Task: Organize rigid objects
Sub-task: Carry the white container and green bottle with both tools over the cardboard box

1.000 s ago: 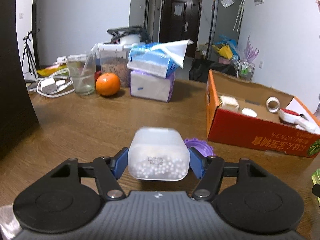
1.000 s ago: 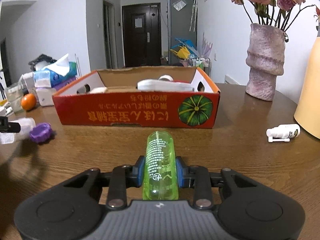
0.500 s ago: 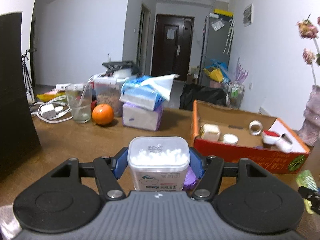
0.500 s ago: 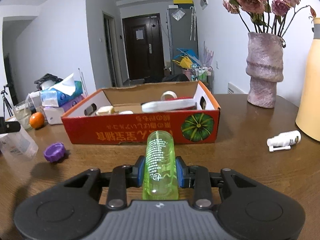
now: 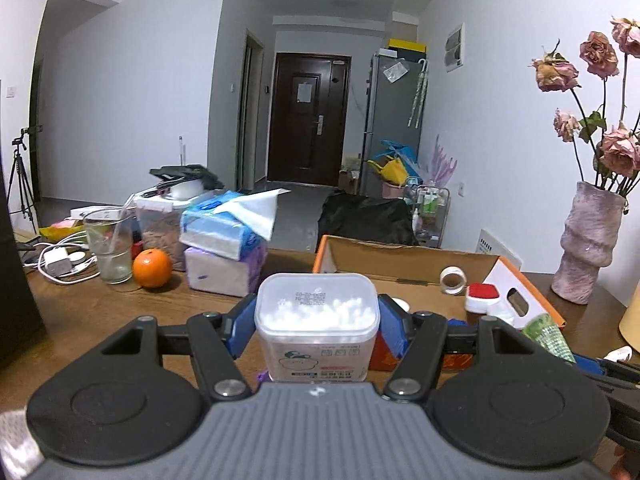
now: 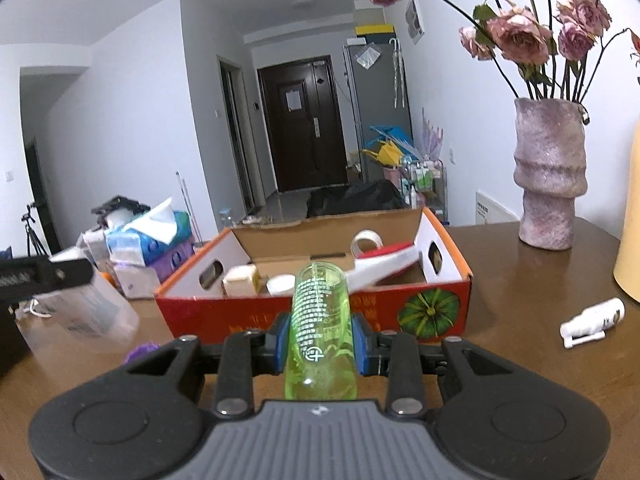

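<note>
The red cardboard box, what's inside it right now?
Inside the red cardboard box: a tape roll, a red-and-white tool, a small cream box and a round white lid. The green bottle hides the middle.

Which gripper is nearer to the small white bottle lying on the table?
Right. The white bottle lies just right of the right gripper, which holds a green bottle. The left gripper, farther left, holds a cotton swab box.

White walls (image 5: 132,92), dark door (image 5: 306,120) down the hallway, grey fridge (image 5: 394,120) beside it, brown wooden table (image 6: 520,280).
</note>
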Demonstrator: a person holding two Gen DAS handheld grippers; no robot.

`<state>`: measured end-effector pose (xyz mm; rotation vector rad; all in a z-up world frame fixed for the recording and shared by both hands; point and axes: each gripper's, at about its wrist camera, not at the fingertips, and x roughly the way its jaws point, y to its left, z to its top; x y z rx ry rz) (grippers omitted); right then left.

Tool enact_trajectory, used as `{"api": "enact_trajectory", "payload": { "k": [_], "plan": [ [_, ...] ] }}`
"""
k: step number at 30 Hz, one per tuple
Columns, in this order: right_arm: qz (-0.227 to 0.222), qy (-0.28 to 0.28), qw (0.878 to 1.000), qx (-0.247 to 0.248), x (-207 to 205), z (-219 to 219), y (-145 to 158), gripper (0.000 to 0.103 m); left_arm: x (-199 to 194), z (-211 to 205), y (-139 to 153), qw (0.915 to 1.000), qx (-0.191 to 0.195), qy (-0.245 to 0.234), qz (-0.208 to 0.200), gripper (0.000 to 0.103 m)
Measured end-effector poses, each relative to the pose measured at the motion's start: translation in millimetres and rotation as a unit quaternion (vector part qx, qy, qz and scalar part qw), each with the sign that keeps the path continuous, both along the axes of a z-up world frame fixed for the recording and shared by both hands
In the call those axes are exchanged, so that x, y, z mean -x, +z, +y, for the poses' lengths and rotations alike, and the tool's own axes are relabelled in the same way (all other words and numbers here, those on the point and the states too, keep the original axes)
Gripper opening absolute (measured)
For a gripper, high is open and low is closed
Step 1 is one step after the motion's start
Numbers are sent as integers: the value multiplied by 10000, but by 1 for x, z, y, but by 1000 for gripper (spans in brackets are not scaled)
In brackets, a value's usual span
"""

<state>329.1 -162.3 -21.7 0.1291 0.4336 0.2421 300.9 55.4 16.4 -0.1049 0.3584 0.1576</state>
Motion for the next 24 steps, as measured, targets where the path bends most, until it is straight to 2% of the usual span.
{"api": "enact_trajectory", "payload": {
  "k": [10, 24],
  "plan": [
    [-179, 24, 9996, -196, -23, 1, 14, 30, -32, -21, 10, 9997, 138, -136, -178, 65],
    [-217, -82, 9991, -364, -74, 1, 18, 30, -85, -42, 9, 9994, 25, -268, -215, 65]
  ]
}}
